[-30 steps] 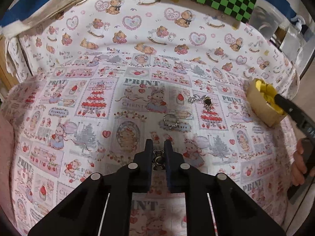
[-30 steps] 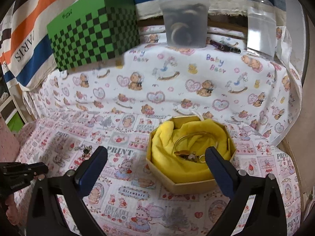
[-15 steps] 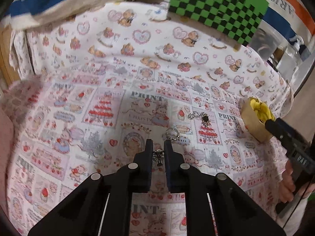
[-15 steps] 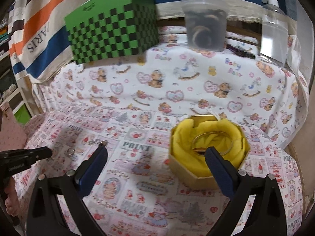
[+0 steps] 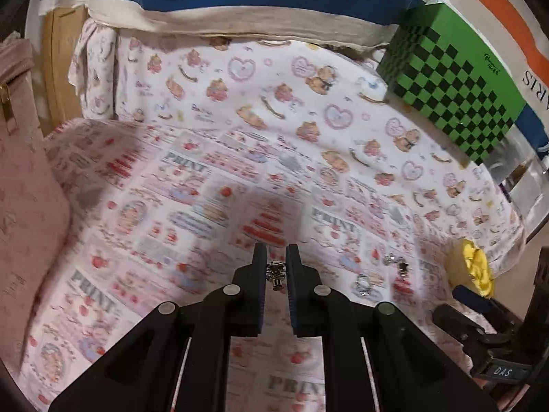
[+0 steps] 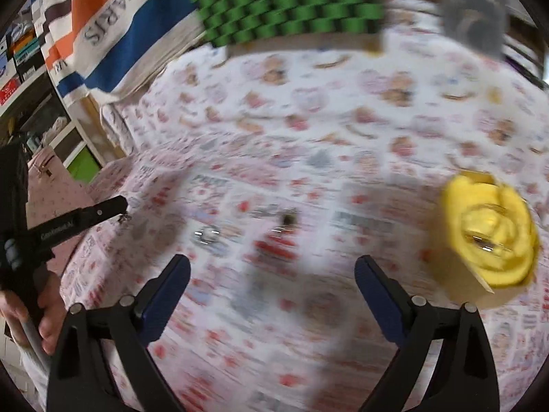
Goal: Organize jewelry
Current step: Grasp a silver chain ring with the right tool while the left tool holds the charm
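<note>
My left gripper is shut on a small silver charm and holds it above the printed cloth. In the right wrist view the left gripper shows at the far left with the charm hanging at its tip. A silver ring and a chain with a dark pendant lie on the cloth. My right gripper hovers just short of them, its jaws wide and closing with nothing between them. The yellow-lined box holds a bangle.
A green checkered box stands at the back, with a clear tub beside it. A pink bag borders the cloth on the left. A hand grips the left tool. A striped cloth hangs behind.
The left gripper rose with the charm and swung left, away from the ring and chain. The right gripper swept left from over the yellow box towards the loose jewelry, its jaws slightly narrower.
</note>
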`<state>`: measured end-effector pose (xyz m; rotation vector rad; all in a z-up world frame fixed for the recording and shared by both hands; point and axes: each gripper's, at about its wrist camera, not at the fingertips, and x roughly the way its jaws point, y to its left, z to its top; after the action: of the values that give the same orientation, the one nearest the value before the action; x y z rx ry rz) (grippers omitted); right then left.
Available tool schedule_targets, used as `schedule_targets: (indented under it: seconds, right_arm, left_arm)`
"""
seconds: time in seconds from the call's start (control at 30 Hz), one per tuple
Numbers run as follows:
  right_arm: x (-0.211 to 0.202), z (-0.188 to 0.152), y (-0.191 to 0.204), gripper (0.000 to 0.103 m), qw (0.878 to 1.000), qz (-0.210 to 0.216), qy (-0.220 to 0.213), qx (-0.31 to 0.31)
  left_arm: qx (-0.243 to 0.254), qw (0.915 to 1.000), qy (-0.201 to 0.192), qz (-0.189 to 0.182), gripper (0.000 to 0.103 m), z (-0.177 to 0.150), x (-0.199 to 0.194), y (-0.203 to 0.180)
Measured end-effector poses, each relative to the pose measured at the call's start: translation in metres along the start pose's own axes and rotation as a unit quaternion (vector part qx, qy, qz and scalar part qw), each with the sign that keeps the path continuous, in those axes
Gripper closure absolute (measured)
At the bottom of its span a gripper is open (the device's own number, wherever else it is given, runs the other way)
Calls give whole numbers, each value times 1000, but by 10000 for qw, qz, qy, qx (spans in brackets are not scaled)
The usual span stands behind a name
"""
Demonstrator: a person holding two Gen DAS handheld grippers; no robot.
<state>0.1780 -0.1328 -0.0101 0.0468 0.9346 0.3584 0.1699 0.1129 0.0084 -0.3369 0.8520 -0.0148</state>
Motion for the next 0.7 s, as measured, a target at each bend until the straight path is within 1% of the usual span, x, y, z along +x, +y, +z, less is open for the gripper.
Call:
schedule_targets:
  seconds: [0.03, 0.07, 0.13, 0.2, 0.3, 0.33, 0.4, 0.43, 0.57, 0.7]
  right_arm:
    - [5, 2, 6, 14, 10000, -32, 57, -28]
    - [10, 5, 16, 19, 9999, -43, 117, -96]
    - [22, 9, 35, 26, 9992, -80, 234, -314]
    - [38, 14, 52, 39, 9973, -310, 445, -499]
    - [57, 17, 64, 52, 9947, -458, 746, -545]
    - [62, 18, 66, 54, 9942, -482, 799, -535]
    - [67, 18, 68, 63, 9940, -457, 833, -543]
    - [68, 19, 70, 65, 9941, -447, 825, -540]
    - [72, 22, 68, 84, 9945, -447, 819, -485]
    - [72, 22, 67, 84, 9941, -444, 825, -549]
  left_arm:
    - [-7, 10000, -22, 69, 93, 0, 0, 2]
    - [-4, 9999, -34, 123, 93, 0, 0, 3]
    - [-9, 9999, -37, 141, 93, -1, 1, 4]
    - [-39, 9999, -42, 105, 93, -1, 0, 6]
    - [-15, 9999, -82, 119, 93, -3, -3, 4]
    - [43, 9999, -87, 113, 93, -4, -3, 1]
    - [138, 9998, -76, 90, 93, -5, -3, -4]
    - [163, 9998, -77, 81, 93, -6, -3, -6]
    - [199, 9997, -74, 100, 93, -6, -3, -9]
    - [193, 9997, -44, 121, 93, -7, 0, -11]
